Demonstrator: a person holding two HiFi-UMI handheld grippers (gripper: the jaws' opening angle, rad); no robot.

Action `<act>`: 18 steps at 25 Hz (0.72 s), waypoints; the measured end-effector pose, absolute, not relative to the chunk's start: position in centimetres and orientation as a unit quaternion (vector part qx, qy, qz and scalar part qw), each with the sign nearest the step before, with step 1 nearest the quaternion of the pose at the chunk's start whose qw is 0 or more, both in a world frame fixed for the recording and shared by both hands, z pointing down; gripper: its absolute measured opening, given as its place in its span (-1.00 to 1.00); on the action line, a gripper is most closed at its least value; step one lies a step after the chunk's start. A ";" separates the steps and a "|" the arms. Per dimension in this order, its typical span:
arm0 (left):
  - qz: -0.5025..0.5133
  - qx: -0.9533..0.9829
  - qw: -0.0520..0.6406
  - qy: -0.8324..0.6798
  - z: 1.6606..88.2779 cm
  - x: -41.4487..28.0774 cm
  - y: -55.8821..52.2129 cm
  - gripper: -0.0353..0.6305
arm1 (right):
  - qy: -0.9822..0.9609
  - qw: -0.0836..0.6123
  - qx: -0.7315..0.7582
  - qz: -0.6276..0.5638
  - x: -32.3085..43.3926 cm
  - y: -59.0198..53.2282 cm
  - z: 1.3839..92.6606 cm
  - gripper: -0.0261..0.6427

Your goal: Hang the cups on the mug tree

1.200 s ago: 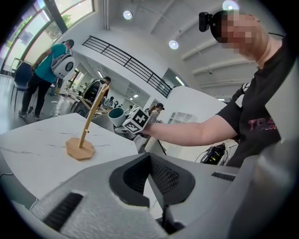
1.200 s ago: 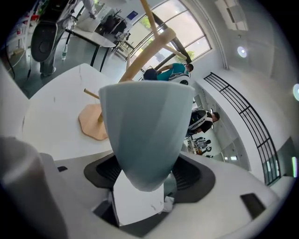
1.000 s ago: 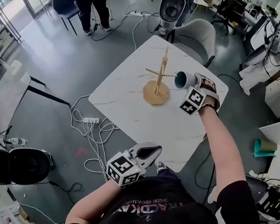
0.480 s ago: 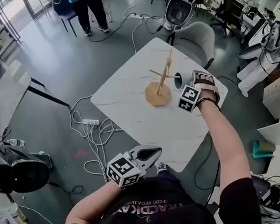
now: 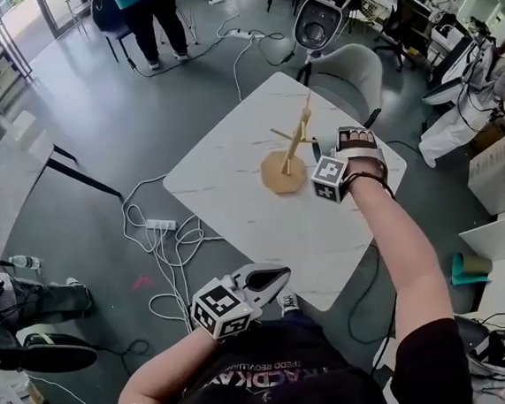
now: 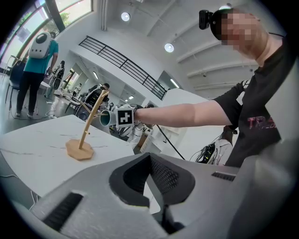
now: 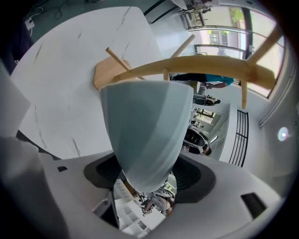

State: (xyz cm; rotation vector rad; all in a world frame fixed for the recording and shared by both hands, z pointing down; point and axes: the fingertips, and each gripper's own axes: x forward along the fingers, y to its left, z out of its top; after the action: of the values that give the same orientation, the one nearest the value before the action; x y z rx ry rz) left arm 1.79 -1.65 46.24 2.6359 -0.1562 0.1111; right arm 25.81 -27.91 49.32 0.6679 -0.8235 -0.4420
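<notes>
My right gripper clamps the narrow base of a pale blue-green ceramic cup, mouth pointing ahead at a peg of the light wooden mug tree, seemingly to hang it, while my left gripper idles well behind, closed and empty.

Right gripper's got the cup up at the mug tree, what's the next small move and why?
Probably ease the cup slightly toward a peg of the mug tree before opening: the right gripper is clamped on it, its rim sits right at the wooden arms, and no hooked handle shows.
</notes>
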 end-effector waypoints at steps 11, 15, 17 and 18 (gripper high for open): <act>0.026 0.967 0.248 -0.058 46.0 0.0 -2.2 -0.90 | -0.326 0.882 0.270 -0.207 24.8 -28.2 49.6 0.06; 0.025 0.967 0.248 -0.060 46.1 -0.7 -2.5 -0.90 | -0.310 0.887 0.266 -0.215 24.3 -28.8 49.6 0.06; 0.024 0.967 0.247 -0.060 46.1 -0.9 -2.6 -0.90 | -0.307 0.889 0.264 -0.213 24.1 -28.8 49.7 0.06; 0.024 0.967 0.247 -0.060 46.1 -1.0 -2.6 -0.90 | -0.305 0.890 0.264 -0.212 24.0 -28.8 49.8 0.06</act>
State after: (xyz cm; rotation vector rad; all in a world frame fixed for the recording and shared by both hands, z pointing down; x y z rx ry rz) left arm -1.04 -2.58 46.14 2.6375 -0.1646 0.0642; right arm 23.99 -28.83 49.77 0.5472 -0.6331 -0.4409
